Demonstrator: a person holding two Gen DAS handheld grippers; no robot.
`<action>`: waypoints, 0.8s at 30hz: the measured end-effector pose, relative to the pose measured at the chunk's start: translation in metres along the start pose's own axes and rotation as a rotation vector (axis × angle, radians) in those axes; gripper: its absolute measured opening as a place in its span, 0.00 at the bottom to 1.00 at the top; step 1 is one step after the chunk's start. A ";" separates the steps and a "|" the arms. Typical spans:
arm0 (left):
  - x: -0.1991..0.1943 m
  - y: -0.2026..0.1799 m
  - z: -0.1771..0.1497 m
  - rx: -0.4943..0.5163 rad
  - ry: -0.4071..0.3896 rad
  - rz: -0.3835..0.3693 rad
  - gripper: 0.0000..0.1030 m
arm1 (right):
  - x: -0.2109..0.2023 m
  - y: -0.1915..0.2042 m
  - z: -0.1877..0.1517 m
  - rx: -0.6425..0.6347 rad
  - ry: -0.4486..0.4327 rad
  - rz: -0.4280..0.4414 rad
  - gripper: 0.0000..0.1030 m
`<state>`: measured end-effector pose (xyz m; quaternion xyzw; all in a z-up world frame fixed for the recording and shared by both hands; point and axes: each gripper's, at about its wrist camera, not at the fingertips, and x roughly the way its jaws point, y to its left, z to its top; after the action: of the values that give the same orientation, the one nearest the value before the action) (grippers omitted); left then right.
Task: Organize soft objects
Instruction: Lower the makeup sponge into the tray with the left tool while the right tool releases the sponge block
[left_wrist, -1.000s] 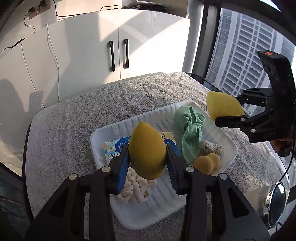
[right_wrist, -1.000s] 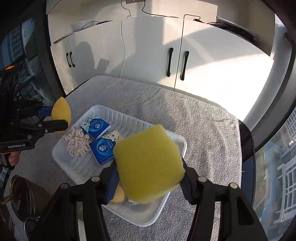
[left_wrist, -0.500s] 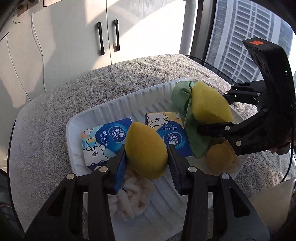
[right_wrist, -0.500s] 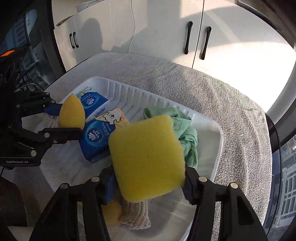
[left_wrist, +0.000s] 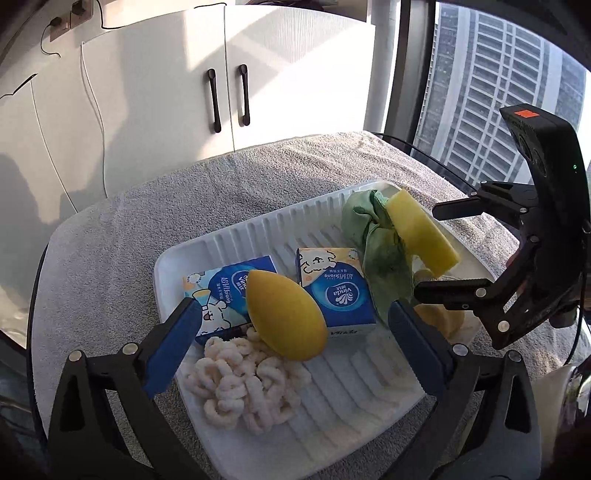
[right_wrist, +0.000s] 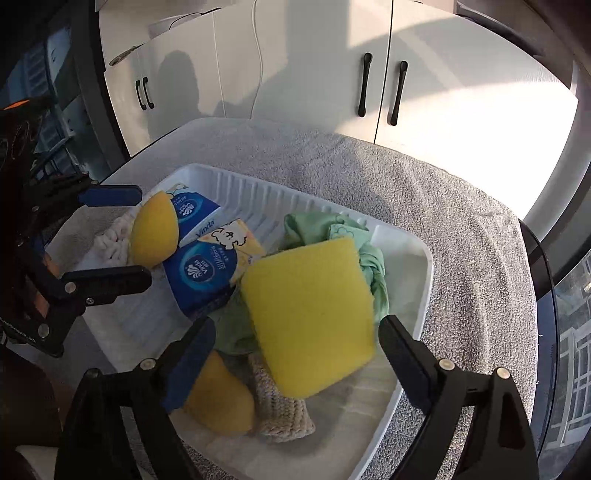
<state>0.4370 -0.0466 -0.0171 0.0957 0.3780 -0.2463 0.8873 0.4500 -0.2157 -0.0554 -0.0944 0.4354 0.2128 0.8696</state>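
A white ribbed tray holds the soft objects. My left gripper is open; an egg-shaped yellow sponge sits between its spread fingers on a white knotted rope toy. My right gripper is open; a square yellow sponge lies free between its fingers, leaning on a green cloth.
Two blue tissue packs lie mid-tray. Another yellow sponge and a beige knitted pad lie at the tray's near end. A grey towel covers the table. White cabinets stand behind.
Both grippers have opened and let go of their sponges in the tray. The egg-shaped sponge now rests on the rope toy, the square sponge on the green cloth.
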 end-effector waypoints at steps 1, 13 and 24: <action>-0.003 0.000 0.001 0.000 -0.008 0.002 1.00 | -0.004 -0.001 0.000 0.002 -0.009 -0.002 1.00; -0.056 0.008 0.004 -0.047 -0.115 0.106 1.00 | -0.071 -0.015 0.000 0.053 -0.117 -0.091 1.00; -0.134 0.006 -0.040 -0.119 -0.175 0.155 1.00 | -0.162 -0.009 -0.042 0.124 -0.226 -0.085 1.00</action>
<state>0.3349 0.0216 0.0512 0.0498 0.3046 -0.1612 0.9374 0.3382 -0.2848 0.0488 -0.0342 0.3425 0.1577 0.9255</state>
